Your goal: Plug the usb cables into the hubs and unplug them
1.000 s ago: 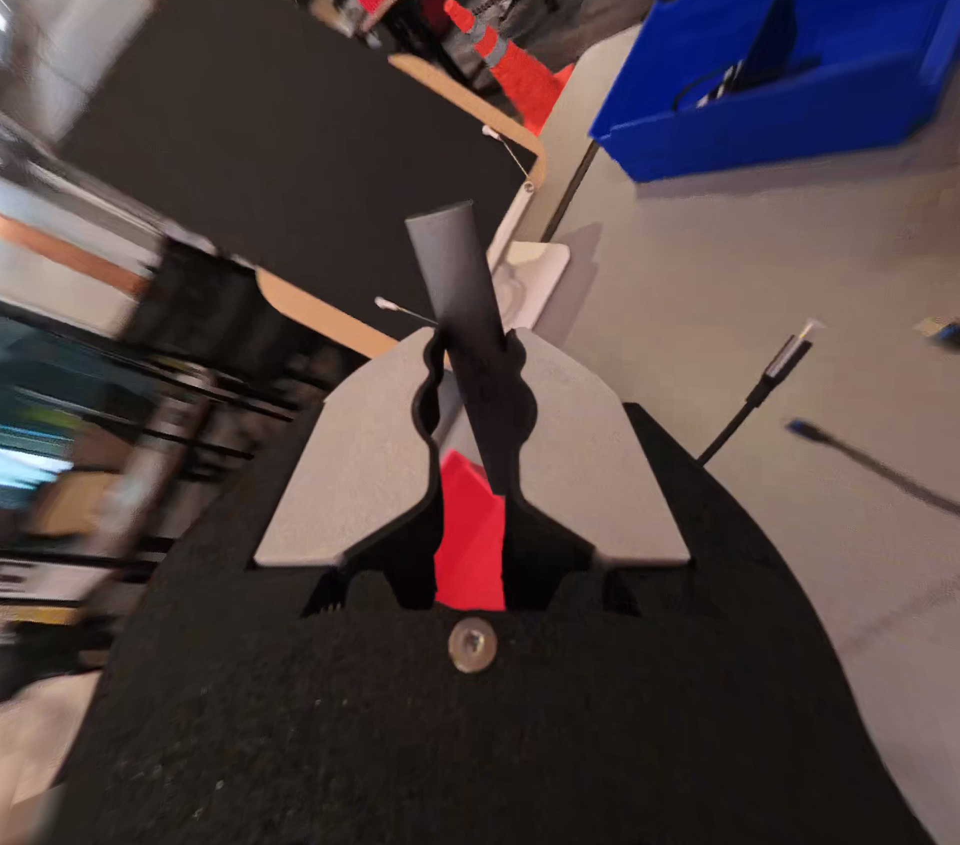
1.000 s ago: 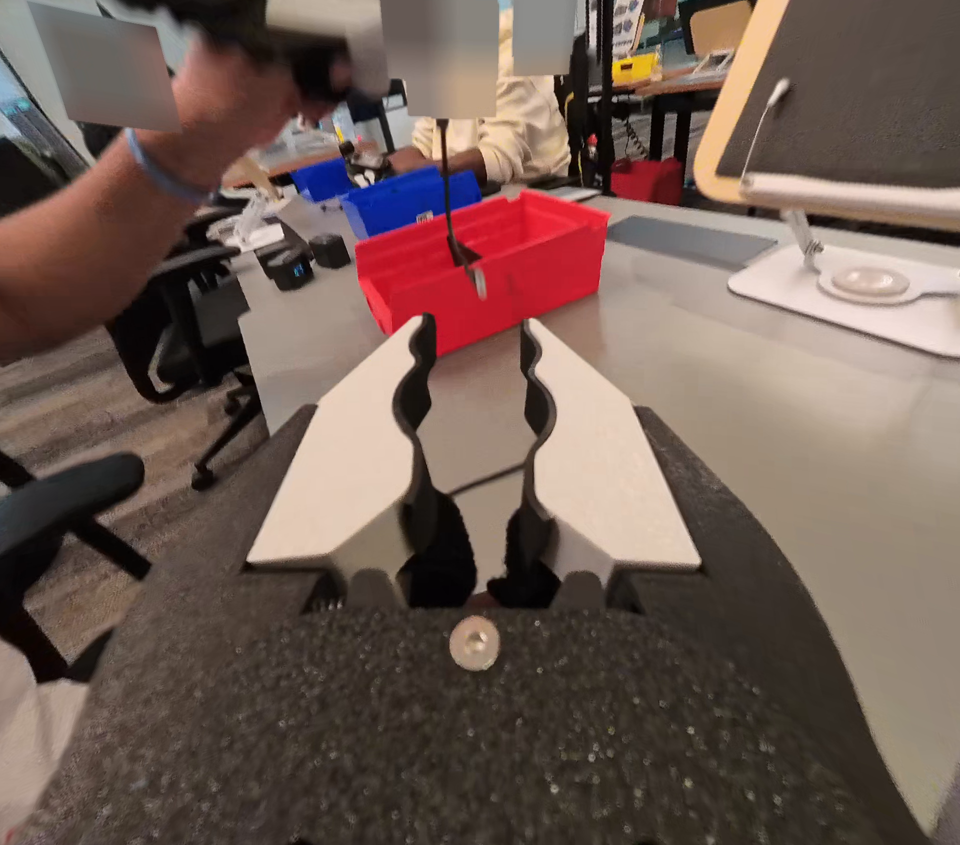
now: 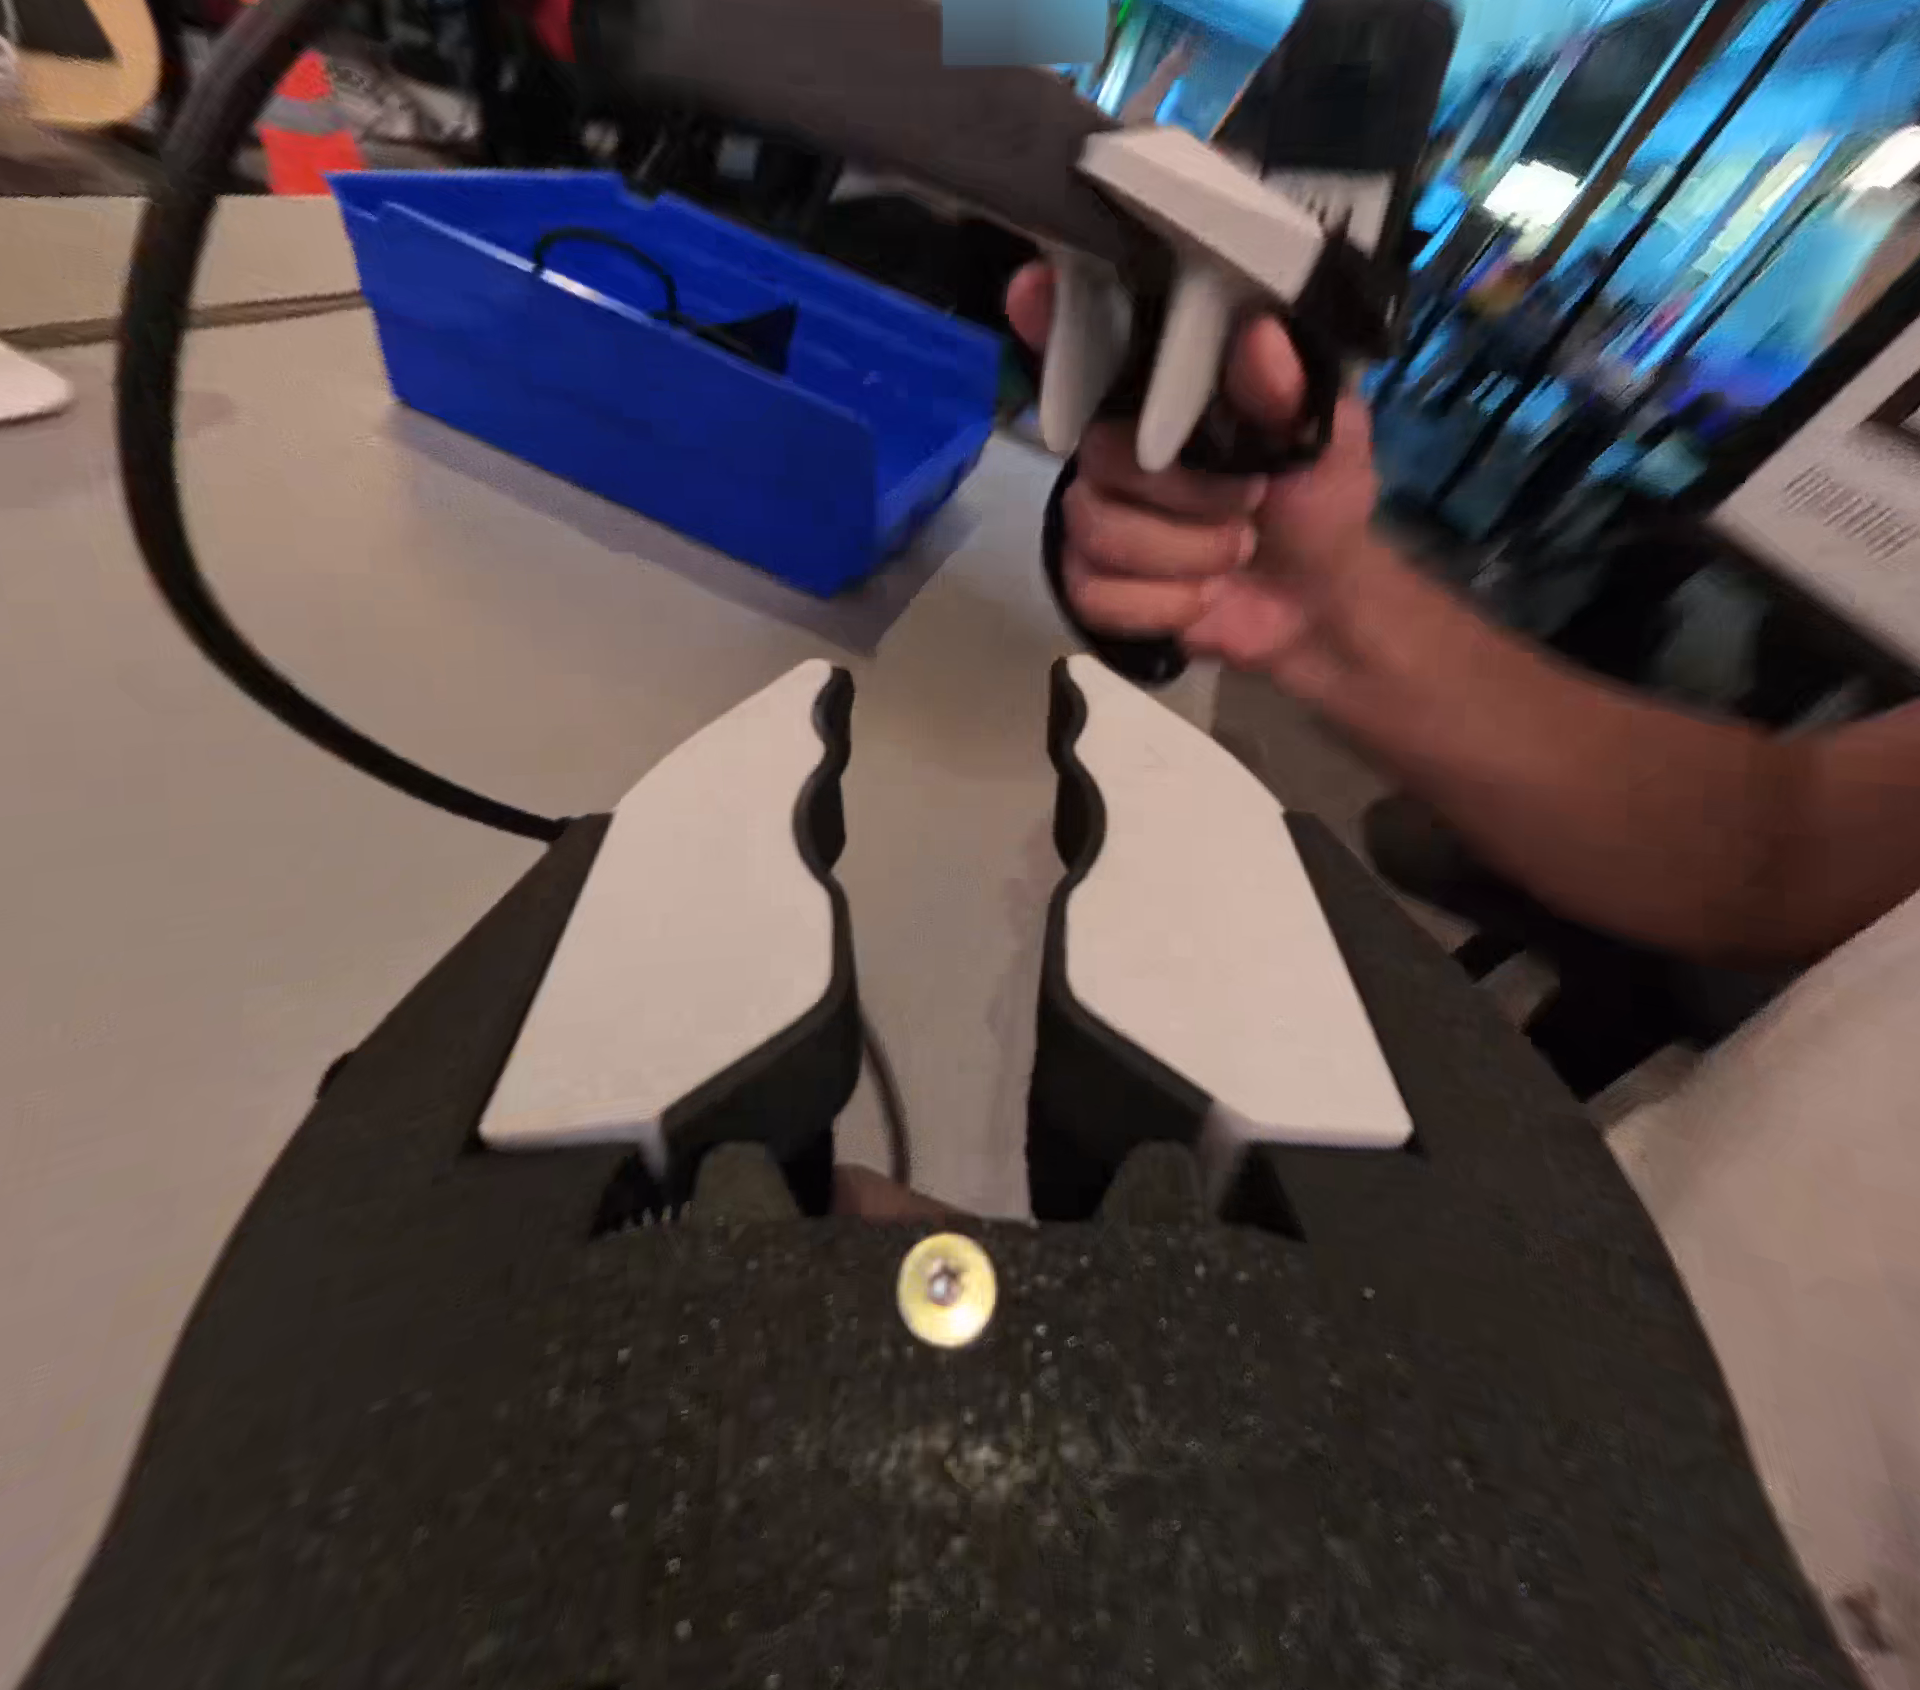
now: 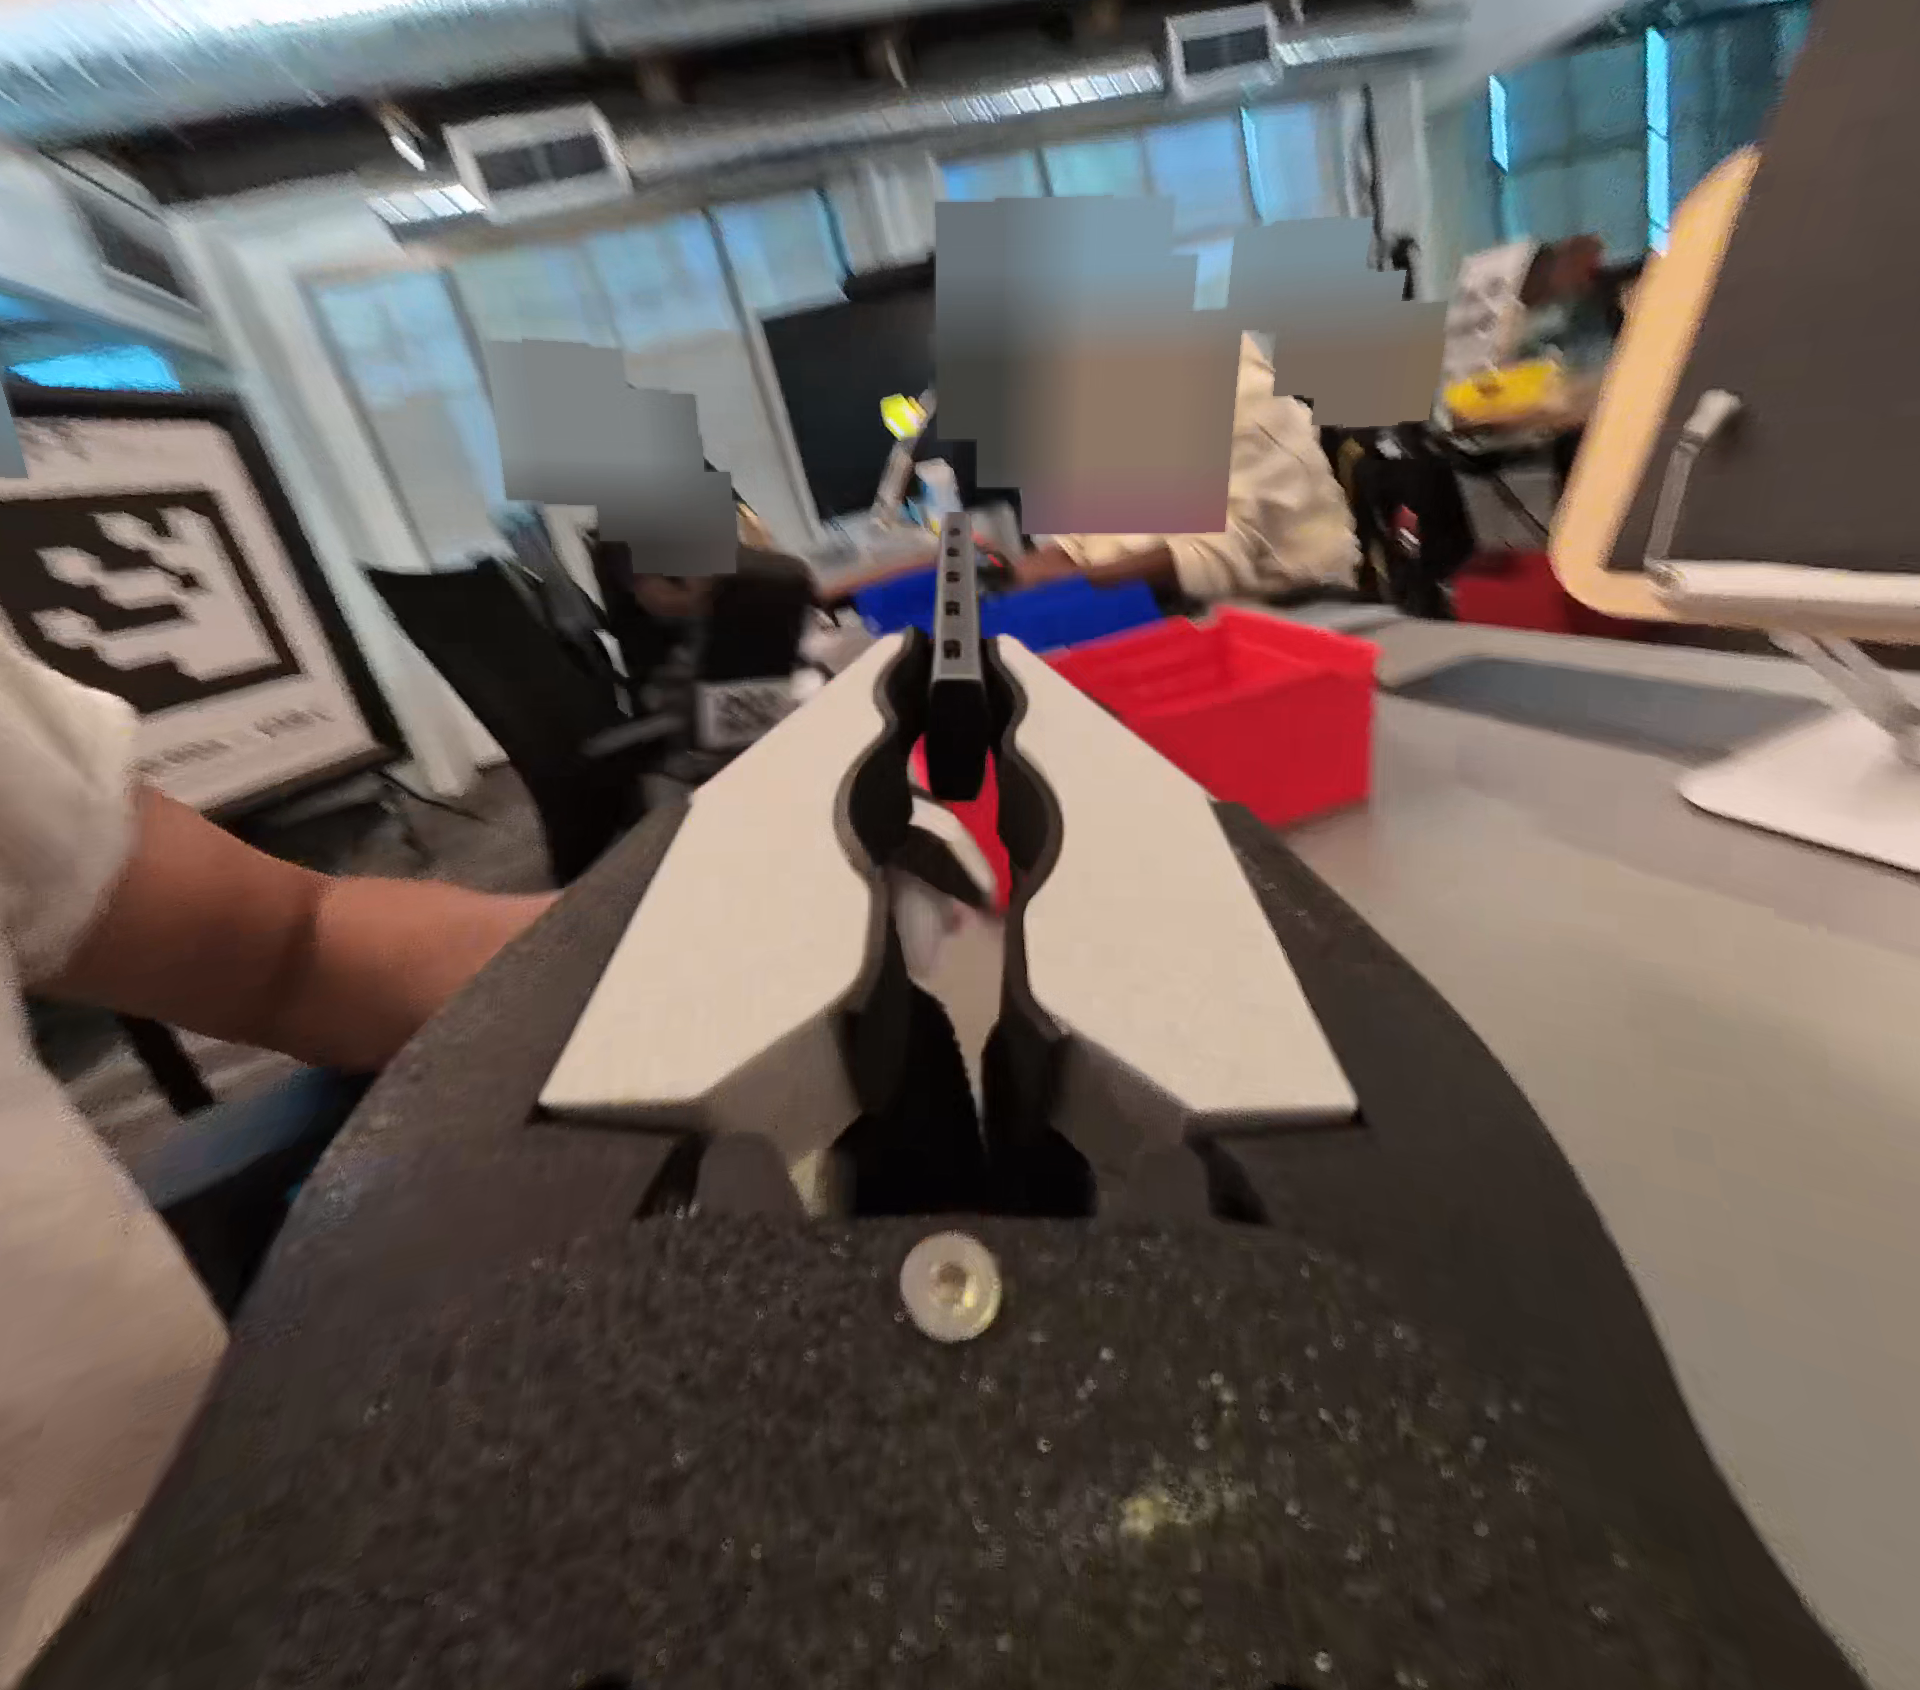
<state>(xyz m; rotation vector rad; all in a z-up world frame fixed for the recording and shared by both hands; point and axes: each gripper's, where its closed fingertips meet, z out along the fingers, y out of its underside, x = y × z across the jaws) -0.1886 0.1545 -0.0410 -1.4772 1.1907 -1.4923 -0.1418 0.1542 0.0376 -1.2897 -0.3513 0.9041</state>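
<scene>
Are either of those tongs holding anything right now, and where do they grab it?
The right tongs are shut on a slim grey adapter with ports, gripping its darker lower end, the ported end sticking out. The left tongs are open and empty.

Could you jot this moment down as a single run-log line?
left gripper: open, empty, above grey table | right gripper: shut on slim grey hub with ports | blue plastic bin: ahead of left | red plastic bin: beyond right

No legible text in either view. Only sign-like item: a black-and-white fiducial marker board at left of the right wrist view, with a small print line under the pattern, too blurred to read
</scene>
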